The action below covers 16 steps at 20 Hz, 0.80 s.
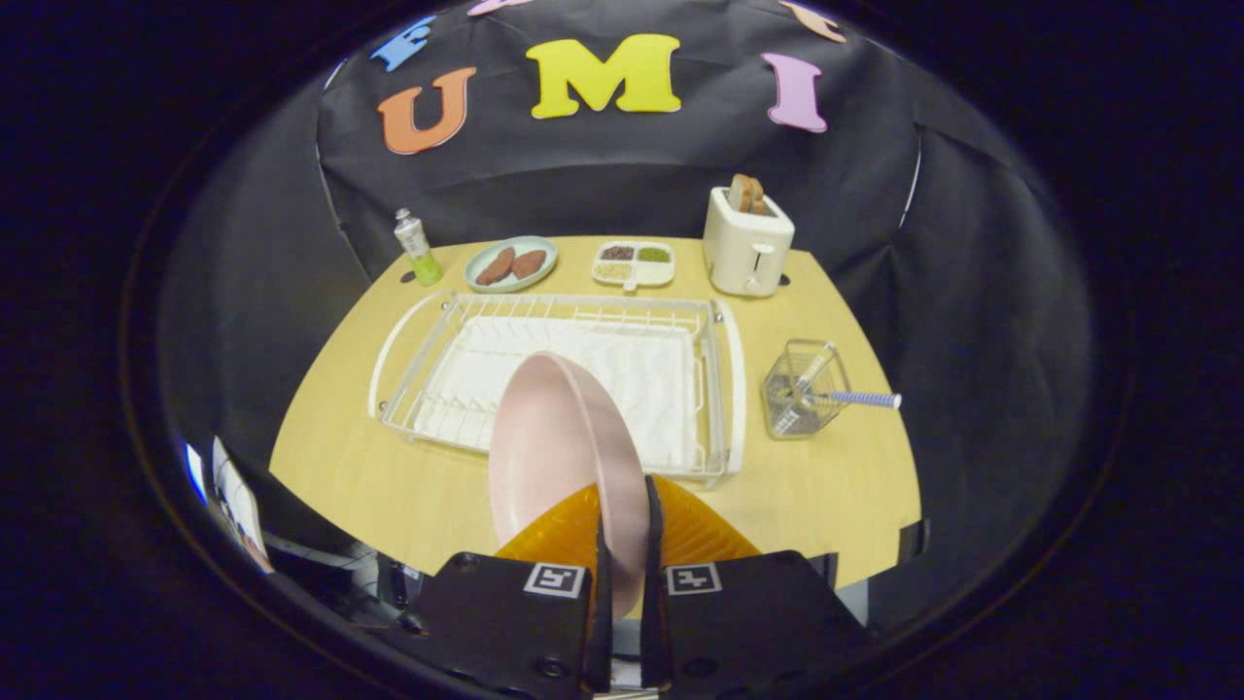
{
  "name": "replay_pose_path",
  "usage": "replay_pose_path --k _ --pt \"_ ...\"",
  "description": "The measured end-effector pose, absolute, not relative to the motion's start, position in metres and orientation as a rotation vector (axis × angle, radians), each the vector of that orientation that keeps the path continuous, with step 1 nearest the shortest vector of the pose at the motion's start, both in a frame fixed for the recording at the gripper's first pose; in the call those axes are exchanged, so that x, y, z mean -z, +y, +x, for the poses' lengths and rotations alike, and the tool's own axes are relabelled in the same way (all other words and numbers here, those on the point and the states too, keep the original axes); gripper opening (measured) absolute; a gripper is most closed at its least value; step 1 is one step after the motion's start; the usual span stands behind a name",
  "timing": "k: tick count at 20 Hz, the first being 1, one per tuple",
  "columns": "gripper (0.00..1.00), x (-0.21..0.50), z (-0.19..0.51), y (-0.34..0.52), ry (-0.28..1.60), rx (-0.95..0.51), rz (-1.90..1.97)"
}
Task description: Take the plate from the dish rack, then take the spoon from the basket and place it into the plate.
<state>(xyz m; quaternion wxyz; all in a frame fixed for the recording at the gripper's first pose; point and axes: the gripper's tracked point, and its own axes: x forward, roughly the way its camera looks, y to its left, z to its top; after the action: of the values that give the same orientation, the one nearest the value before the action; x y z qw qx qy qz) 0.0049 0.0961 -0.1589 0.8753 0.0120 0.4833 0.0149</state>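
One pink plate (564, 447) stands on edge between the fingers of the gripper (622, 544), which are pinched on its rim, and it hangs just above the near rail of the white dish rack (724, 389), so the first step looks nearly done. Next, I judge, the plate must be laid flat on the table (340, 467), then the gripper must go to the one wire basket (802, 389) for the single striped-handled spoon (860, 398) leaning in it.

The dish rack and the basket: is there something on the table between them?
No. In the gripper view, bare table separates the dish rack from the basket. The gripper holds the plate.
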Motion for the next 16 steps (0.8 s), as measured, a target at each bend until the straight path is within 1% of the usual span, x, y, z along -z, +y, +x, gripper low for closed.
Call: replay_pose_path --k 3,7,10,12,16 --pt "0.17 0.195 -0.017 0.109 1.074 -0.081 0.088" --pt "0.17 0.233 -0.024 0.100 1.096 -0.066 0.123" --pt "0.17 0.248 -0.025 0.097 1.113 -0.087 0.237" --pt "0.19 0.259 -0.027 0.093 1.120 -0.106 0.298" --pt "0.25 0.288 -0.023 0.082 1.176 -0.118 0.397"
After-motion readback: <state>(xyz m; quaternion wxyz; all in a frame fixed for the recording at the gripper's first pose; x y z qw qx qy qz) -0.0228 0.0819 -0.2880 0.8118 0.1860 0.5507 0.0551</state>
